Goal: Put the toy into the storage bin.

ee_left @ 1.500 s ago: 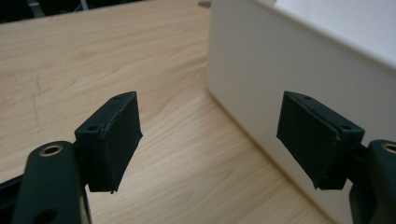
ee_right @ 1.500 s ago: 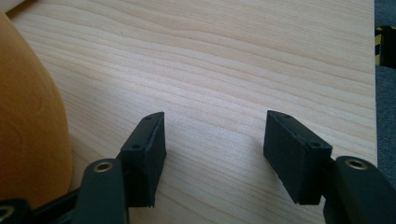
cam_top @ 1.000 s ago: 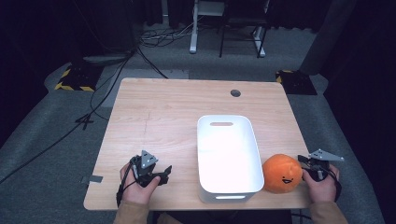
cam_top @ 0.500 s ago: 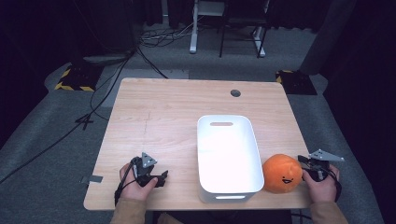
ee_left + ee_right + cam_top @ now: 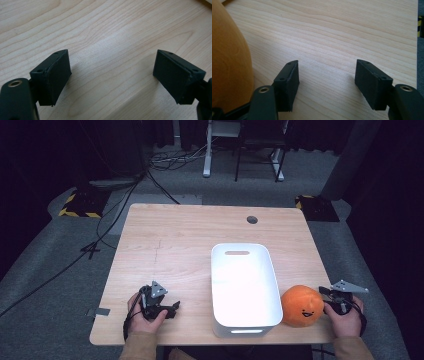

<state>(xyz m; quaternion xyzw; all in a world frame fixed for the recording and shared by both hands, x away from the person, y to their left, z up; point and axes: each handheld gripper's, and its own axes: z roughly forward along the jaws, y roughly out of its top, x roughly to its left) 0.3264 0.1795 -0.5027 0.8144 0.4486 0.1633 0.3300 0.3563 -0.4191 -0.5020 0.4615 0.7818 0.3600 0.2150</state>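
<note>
High view, table (image 5: 190, 245): wooden top carrying every item; landmark is the white bin (image 5: 244, 290).
White bin: empty, near the table's front edge, right of centre.
Orange plush (image 5: 301, 305): touching the bin's right wall, near the front edge.
Right gripper (image 5: 334, 296): just right of the plush, jaws spread, nothing between them.
Left gripper (image 5: 172, 308): well left of the bin, jaws spread, empty.
Risk: a sideways nudge could roll the plush off the front edge.
Change: left gripper has drawn slightly toward the person; the rest is unchanged.

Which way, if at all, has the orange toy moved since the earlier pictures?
No, it has not moved. The orange toy lies as before beside the right wall of the white bin, near its front corner.
</note>
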